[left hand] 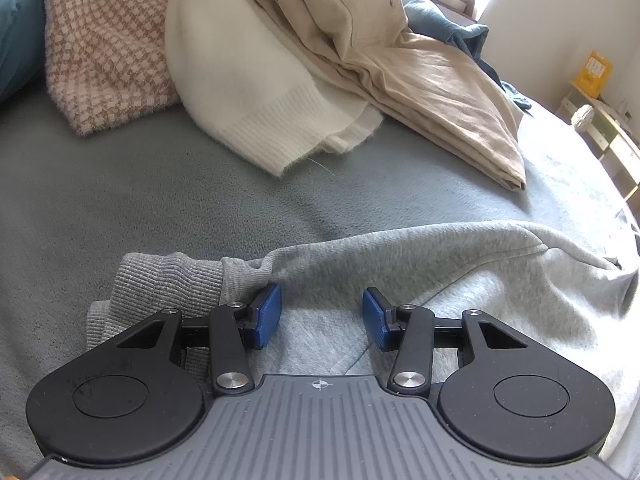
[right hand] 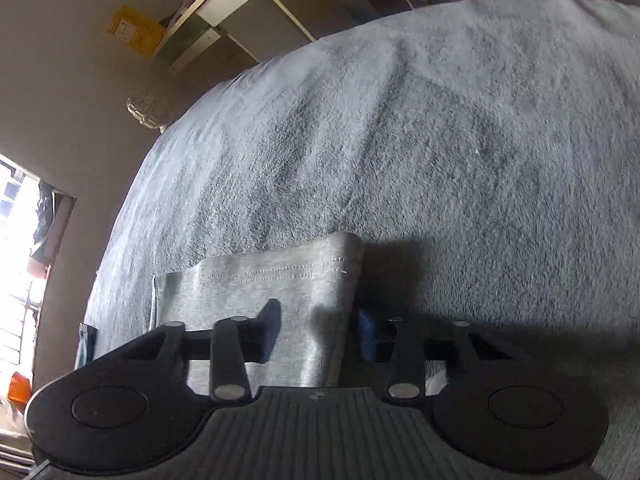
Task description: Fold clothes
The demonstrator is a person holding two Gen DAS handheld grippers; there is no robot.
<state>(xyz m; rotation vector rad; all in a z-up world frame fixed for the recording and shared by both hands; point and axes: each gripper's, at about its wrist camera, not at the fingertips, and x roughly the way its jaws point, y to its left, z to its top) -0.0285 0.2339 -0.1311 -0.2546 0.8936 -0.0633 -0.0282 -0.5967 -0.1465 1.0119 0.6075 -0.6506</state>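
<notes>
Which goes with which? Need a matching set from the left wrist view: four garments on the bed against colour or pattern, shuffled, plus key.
Garments:
1. nearest sweatshirt
2. ribbed-cuff sweater
3. fuzzy knit at far left
4. woven garment on top of the pile

Colour or pattern:
A. beige
B. light grey
C. pink and tan check
D. white

Pairs: 1-B, 2-D, 3-C, 4-A
</notes>
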